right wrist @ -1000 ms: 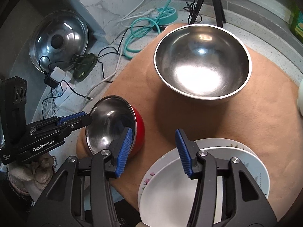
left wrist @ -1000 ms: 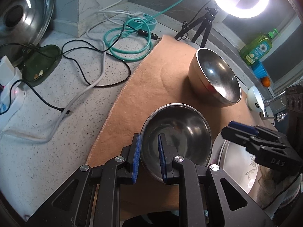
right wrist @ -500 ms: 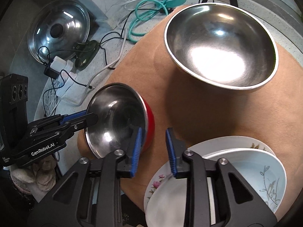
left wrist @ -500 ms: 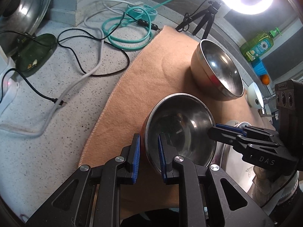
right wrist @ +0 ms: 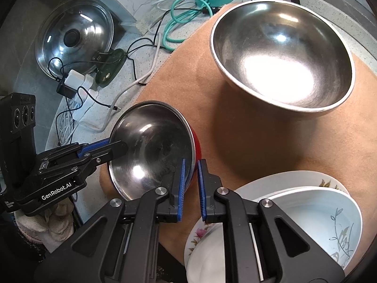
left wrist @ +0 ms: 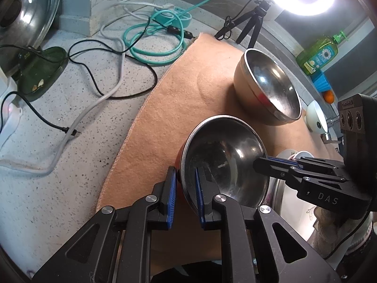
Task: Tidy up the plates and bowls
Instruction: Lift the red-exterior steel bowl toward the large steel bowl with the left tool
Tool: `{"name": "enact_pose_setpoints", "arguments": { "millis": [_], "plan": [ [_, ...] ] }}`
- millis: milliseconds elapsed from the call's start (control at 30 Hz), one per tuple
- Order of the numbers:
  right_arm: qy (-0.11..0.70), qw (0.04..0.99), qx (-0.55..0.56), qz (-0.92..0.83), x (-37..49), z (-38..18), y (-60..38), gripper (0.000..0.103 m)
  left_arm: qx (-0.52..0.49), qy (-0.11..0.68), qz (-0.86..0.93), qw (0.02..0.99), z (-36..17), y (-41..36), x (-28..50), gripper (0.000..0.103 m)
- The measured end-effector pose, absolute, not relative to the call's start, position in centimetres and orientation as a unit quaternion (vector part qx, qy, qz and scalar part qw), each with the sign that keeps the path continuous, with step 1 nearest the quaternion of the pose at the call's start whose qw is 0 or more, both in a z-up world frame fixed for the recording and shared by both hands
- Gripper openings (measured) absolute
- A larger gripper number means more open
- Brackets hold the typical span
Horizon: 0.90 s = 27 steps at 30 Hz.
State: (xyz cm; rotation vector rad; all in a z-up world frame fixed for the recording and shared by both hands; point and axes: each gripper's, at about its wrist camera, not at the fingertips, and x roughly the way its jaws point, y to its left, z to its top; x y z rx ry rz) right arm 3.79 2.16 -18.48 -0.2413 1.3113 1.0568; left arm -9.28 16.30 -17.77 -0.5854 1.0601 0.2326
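A small steel bowl with a red outside (left wrist: pixel 226 158) (right wrist: pixel 153 146) is tilted above the orange mat (left wrist: pixel 179 89). My left gripper (left wrist: pixel 185 189) is shut on its near rim. My right gripper (right wrist: pixel 191 184) is shut on the opposite rim and shows in the left wrist view (left wrist: pixel 259 164). The left gripper shows in the right wrist view (right wrist: pixel 117 146). A large steel bowl (left wrist: pixel 268 89) (right wrist: pixel 282 61) stands upright farther back on the mat. Stacked white flowered plates (right wrist: pixel 306 219) lie at the mat's front right.
Cables (left wrist: pixel 110 54) and a teal hose (left wrist: pixel 150 40) lie on the speckled counter (left wrist: pixel 59 165) left of the mat. A glass pot lid (right wrist: pixel 75 35) leans at the back left. A tripod with ring light (left wrist: pixel 254 23), a green soap bottle (left wrist: pixel 318 54) and a white bowl (left wrist: pixel 317 118) stand at the back right.
My right gripper moved left from above the plates and closed on the small bowl's rim. The left gripper kept its hold, and the bowl rose and tilted a little.
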Motion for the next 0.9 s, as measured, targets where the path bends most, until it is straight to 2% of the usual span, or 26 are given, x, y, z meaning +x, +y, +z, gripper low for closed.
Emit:
{"name": "enact_pose_setpoints", "arguments": {
  "millis": [600,900],
  "plan": [
    [0.539,0.713,-0.041,0.446,8.9,-12.2,-1.8,0.01,-0.231,0.449,0.061,0.861,-12.2,15.0,-3.8,0.014],
    [0.542,0.712,-0.028,0.445,9.3,-12.5,-1.8,0.011,-0.218,0.453,0.065,0.862,-12.0,14.9,-2.4,0.014]
  ]
}}
